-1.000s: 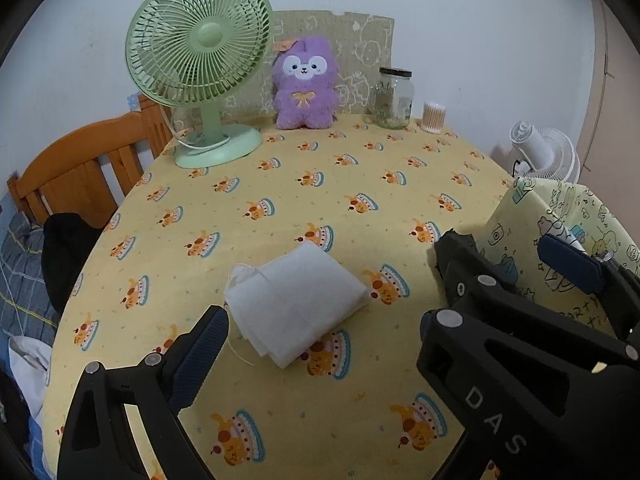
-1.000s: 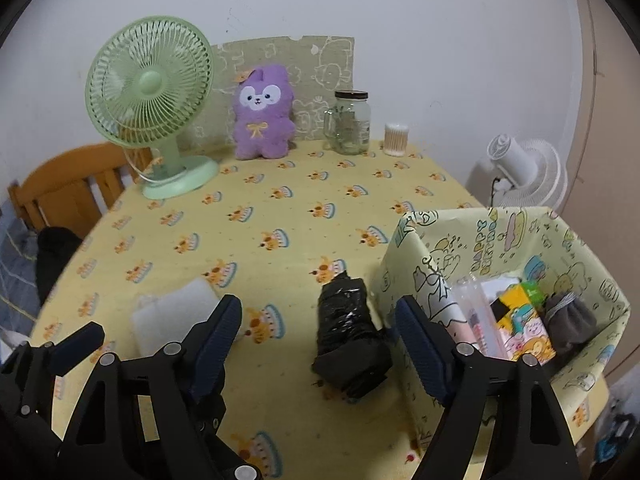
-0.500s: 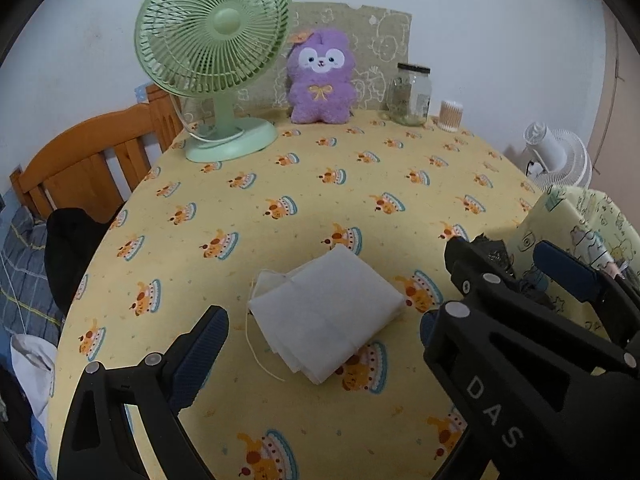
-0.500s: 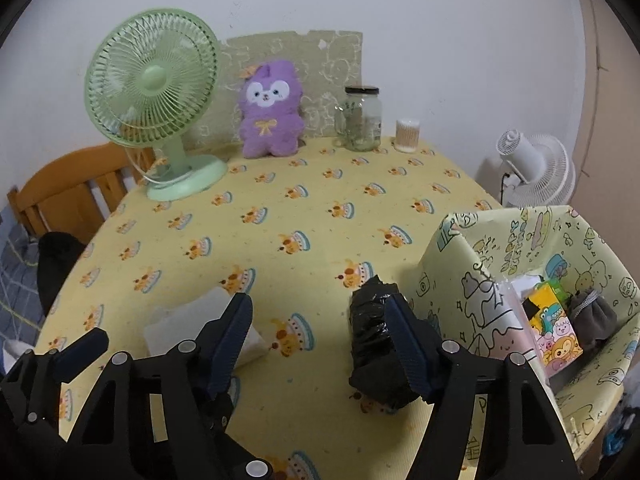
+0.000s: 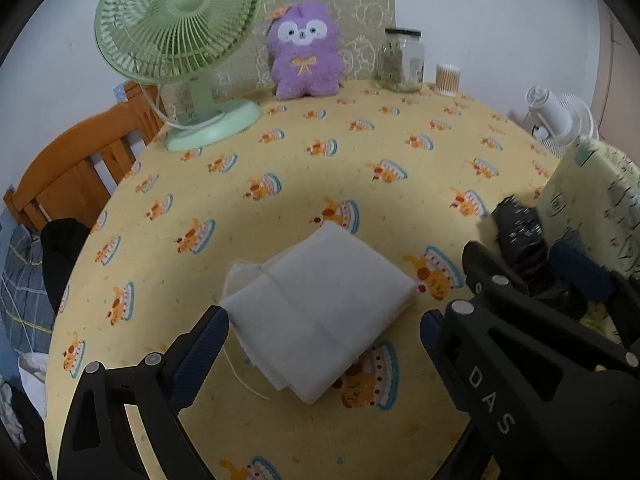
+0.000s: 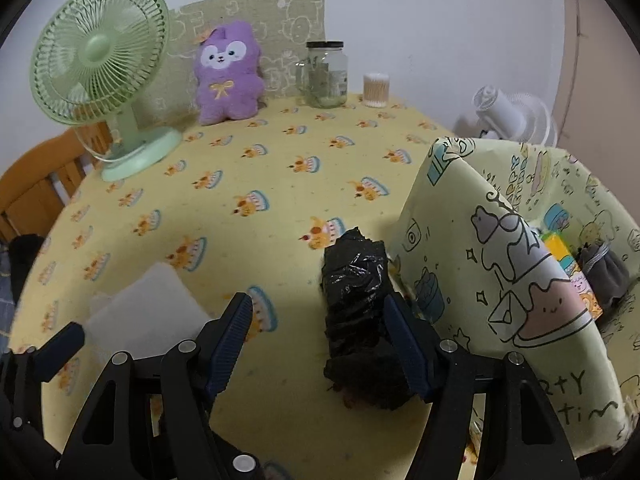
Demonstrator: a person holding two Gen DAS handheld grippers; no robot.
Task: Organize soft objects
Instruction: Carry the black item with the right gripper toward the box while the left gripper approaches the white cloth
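A folded white cloth (image 5: 320, 304) lies on the yellow tablecloth (image 5: 360, 168), between the fingers of my open left gripper (image 5: 322, 330). A crumpled black plastic bundle (image 6: 356, 304) lies beside a pale green cartoon-print box (image 6: 500, 264). My open right gripper (image 6: 318, 322) hovers low over the table, its right finger against the bundle's near end. The box holds several small items, among them a grey pouch (image 6: 604, 276). A purple plush toy (image 6: 228, 76) sits upright at the back of the table. The white cloth also shows in the right wrist view (image 6: 148, 312).
A green desk fan (image 5: 180, 40) stands at the back left. A glass jar (image 5: 402, 60) and a cotton-swab tub (image 5: 448, 78) stand at the back right. A wooden chair (image 5: 80, 160) is beyond the left table edge. A white floor fan (image 6: 508, 114) stands behind the box.
Both grippers have moved forward and lower. The white cloth now lies between the left fingers, and the black bundle is now at the right gripper's right finger.
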